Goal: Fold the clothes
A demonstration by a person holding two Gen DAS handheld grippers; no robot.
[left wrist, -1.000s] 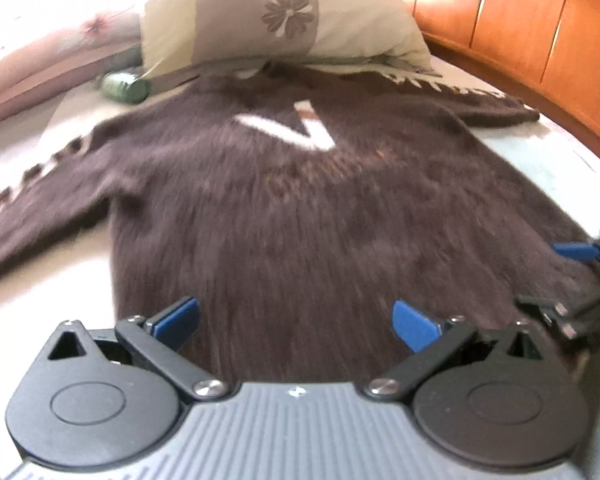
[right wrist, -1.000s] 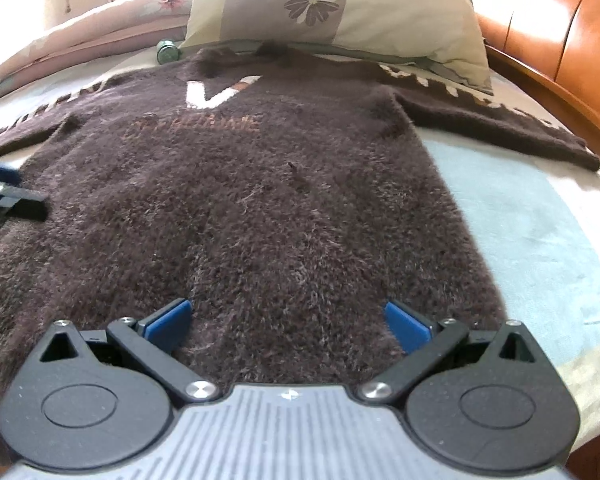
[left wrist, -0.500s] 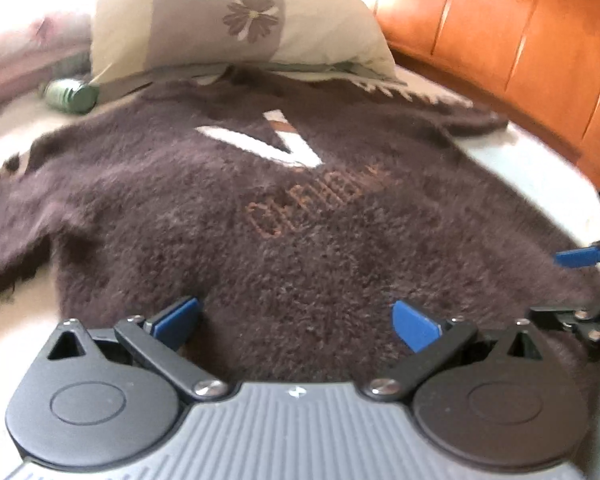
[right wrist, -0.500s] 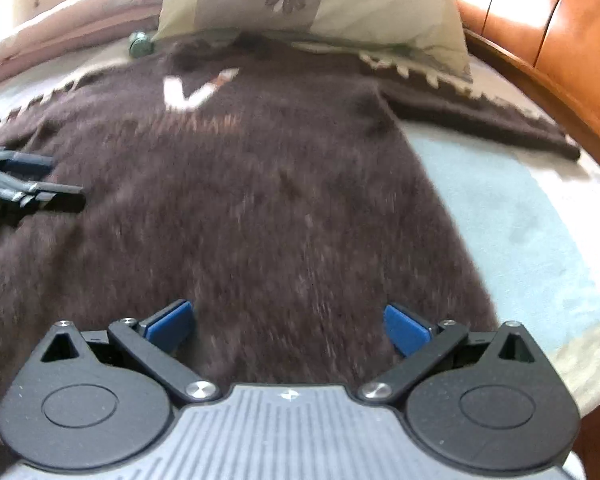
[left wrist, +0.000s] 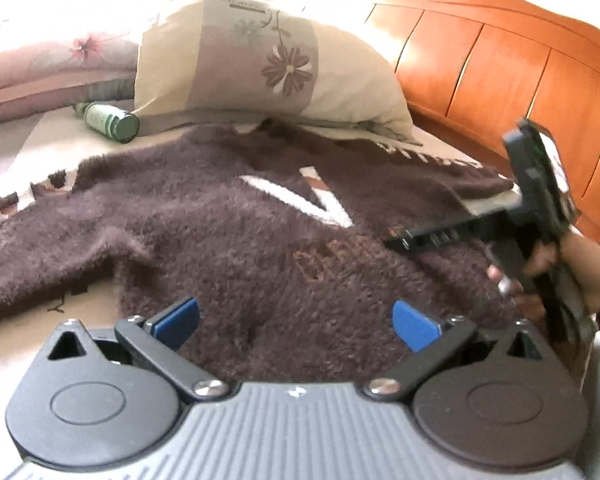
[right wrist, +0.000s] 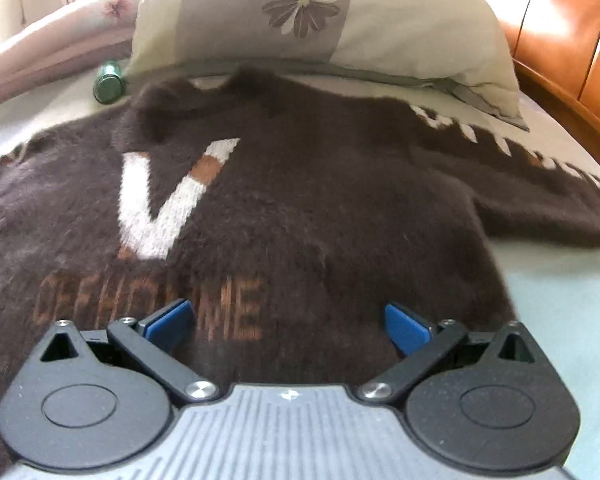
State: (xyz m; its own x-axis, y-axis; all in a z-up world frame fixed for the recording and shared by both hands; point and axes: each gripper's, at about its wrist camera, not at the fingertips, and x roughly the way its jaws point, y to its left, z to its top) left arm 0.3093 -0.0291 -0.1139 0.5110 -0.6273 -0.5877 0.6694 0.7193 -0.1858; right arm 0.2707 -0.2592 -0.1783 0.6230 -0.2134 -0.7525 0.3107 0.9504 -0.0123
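Sweater (right wrist: 300, 208) was found spread flat below the pillow (right wrist: 320, 20), unfolded. Both grippers had been carried forward from hem toward chest lettering. Left gripper (left wrist: 296, 320) and right gripper (right wrist: 288, 320) were held wide open, nothing grasped; first fold still pending.

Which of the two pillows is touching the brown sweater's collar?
The cream pillow with the purple daisy print; its lower edge meets the sweater at the collar. The pink pillow lies further left, apart from it.

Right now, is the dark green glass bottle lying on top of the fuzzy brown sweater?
No, the dark green glass bottle lies on the sheet beside the fuzzy brown sweater.
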